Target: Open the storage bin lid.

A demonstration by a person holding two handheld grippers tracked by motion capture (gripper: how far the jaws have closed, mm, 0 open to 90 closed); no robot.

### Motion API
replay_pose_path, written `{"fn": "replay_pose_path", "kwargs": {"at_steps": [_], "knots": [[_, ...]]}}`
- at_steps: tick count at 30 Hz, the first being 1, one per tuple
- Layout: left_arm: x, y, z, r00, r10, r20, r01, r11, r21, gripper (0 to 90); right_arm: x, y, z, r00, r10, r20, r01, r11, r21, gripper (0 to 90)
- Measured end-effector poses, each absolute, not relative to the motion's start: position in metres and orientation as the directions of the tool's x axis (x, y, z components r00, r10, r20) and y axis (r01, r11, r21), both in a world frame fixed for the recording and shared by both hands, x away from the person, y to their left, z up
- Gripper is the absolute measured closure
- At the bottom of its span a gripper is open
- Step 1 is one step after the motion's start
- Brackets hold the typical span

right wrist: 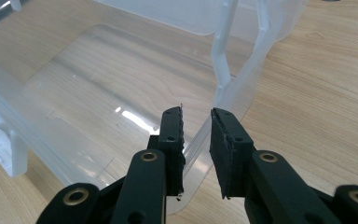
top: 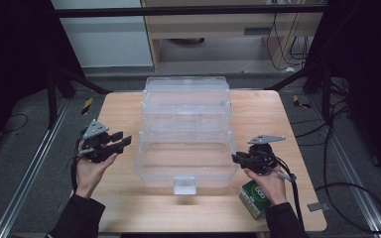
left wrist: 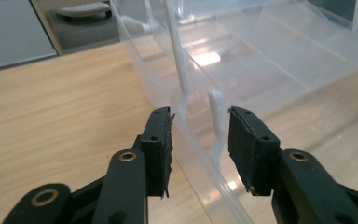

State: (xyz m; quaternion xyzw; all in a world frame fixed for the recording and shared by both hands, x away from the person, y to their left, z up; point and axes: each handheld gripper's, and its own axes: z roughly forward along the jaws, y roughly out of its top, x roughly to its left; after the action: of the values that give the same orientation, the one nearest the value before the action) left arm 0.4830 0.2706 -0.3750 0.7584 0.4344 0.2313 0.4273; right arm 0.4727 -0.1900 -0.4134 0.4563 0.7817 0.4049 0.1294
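Clear plastic box (top: 186, 131): mid-table, opened out in stepped tiers, a small latch tab at its near edge. Its inner dividers are hard to make out through the glare.

Table (top: 258, 111): pale wood, rounded corners.

Your left gripper (top: 120, 140): beside the box's left wall. In the left gripper view the jaws stand apart, straddling the wall's rim (left wrist: 205, 158) without pressing it.

Your right gripper (top: 236, 158): at the box's right wall. In the right gripper view the jaws sit a narrow gap apart with the thin wall edge (right wrist: 242, 88) between them; whether they touch it, you cannot tell.

Green carton (top: 254, 197): near right corner, partly hidden under your right hand (top: 268, 179).
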Motion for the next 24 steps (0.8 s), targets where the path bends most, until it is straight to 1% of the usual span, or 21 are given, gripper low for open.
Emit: {"fn": "replay_pose_path", "kwargs": {"at_steps": [1, 3, 5, 6, 9, 11, 18, 20, 24], "knots": [[0.483, 0.271, -0.375, 0.516, 0.857, -0.020, 0.461, -0.257, 0.849, 59.7, 0.473, -0.190, -0.413, -0.550, 0.818, 0.167, 0.609, 0.256, 0.751, 74.6], [0.479, 0.268, -0.385, 0.535, 0.843, -0.059, 0.489, -0.252, 0.835, 60.8, 0.473, -0.190, -0.413, -0.551, 0.819, 0.160, 0.605, 0.260, 0.752, 74.6], [0.478, 0.266, -0.389, 0.540, 0.839, -0.065, 0.497, -0.256, 0.829, 62.1, 0.472, -0.189, -0.413, -0.550, 0.820, 0.161, 0.606, 0.259, 0.752, 74.6], [0.477, 0.261, -0.394, 0.551, 0.833, -0.046, 0.506, -0.290, 0.812, 62.3, 0.472, -0.189, -0.413, -0.551, 0.819, 0.160, 0.606, 0.261, 0.751, 74.6], [0.477, 0.257, -0.398, 0.563, 0.825, -0.046, 0.517, -0.308, 0.799, 62.9, 0.472, -0.189, -0.413, -0.552, 0.819, 0.157, 0.605, 0.264, 0.752, 74.6], [0.476, 0.252, -0.404, 0.567, 0.823, -0.025, 0.524, -0.337, 0.782, 63.8, 0.472, -0.189, -0.413, -0.549, 0.822, 0.152, 0.603, 0.264, 0.753, 74.7], [0.479, 0.249, -0.414, 0.565, 0.825, -0.013, 0.543, -0.360, 0.759, 68.2, 0.471, -0.188, -0.413, -0.542, 0.826, 0.153, 0.606, 0.259, 0.752, 75.0], [0.480, 0.250, -0.415, 0.565, 0.825, -0.027, 0.544, -0.347, 0.764, 68.2, 0.471, -0.187, -0.413, -0.540, 0.828, 0.152, 0.607, 0.257, 0.752, 75.1], [0.480, 0.249, -0.415, 0.566, 0.824, -0.015, 0.538, -0.355, 0.765, 68.2, 0.471, -0.187, -0.413, -0.536, 0.831, 0.151, 0.609, 0.256, 0.751, 75.1]]}}
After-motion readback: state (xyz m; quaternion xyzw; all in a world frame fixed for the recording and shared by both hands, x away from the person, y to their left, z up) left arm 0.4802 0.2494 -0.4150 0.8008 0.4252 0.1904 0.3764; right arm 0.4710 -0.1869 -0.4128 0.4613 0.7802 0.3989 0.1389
